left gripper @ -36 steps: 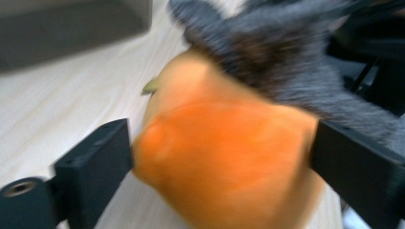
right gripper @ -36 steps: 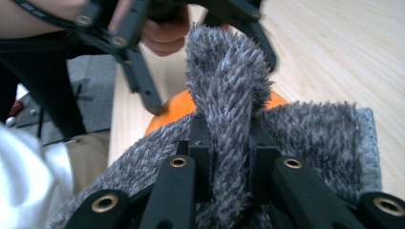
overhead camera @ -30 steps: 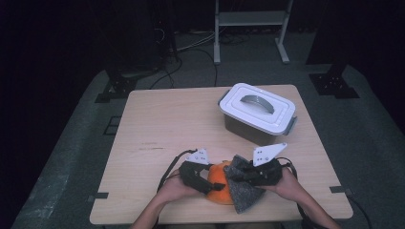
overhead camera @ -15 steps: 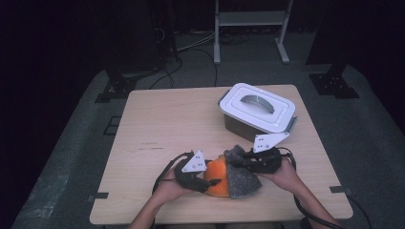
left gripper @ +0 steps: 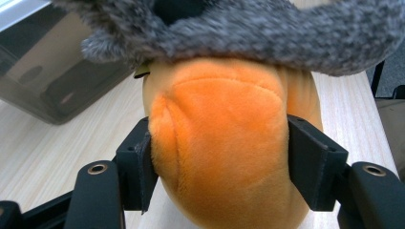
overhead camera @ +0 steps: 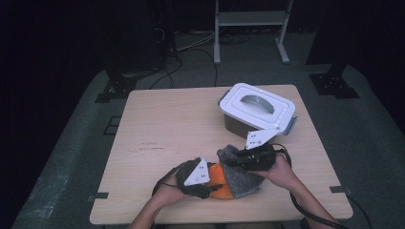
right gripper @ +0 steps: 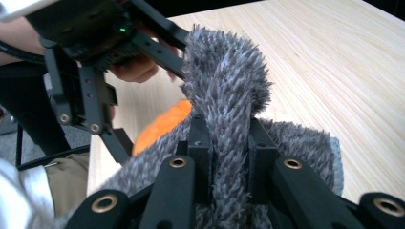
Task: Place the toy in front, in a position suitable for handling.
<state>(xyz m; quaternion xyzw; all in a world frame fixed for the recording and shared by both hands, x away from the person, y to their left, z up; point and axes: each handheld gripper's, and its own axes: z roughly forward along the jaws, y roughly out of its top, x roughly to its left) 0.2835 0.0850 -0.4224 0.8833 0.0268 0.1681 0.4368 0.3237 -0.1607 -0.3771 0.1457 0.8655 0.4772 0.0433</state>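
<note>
From the high view, both hands reach in at the near edge of the table [overhead camera: 157, 124], the left gripper [overhead camera: 208, 189] and right gripper [overhead camera: 234, 160] close together on a soft toy. In the left gripper view, the jaws squeeze the toy's orange part [left gripper: 224, 143] from both sides. In the right gripper view, the jaws pinch a fold of the grey furry part [right gripper: 227, 95].

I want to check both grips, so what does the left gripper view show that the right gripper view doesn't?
The left gripper view shows the left gripper shut on the orange plush part, with a grey bin behind. The right gripper view shows the right gripper pinching a fold of the grey furry fabric. Both share the grey fur, some orange, and the wooden table.
</note>
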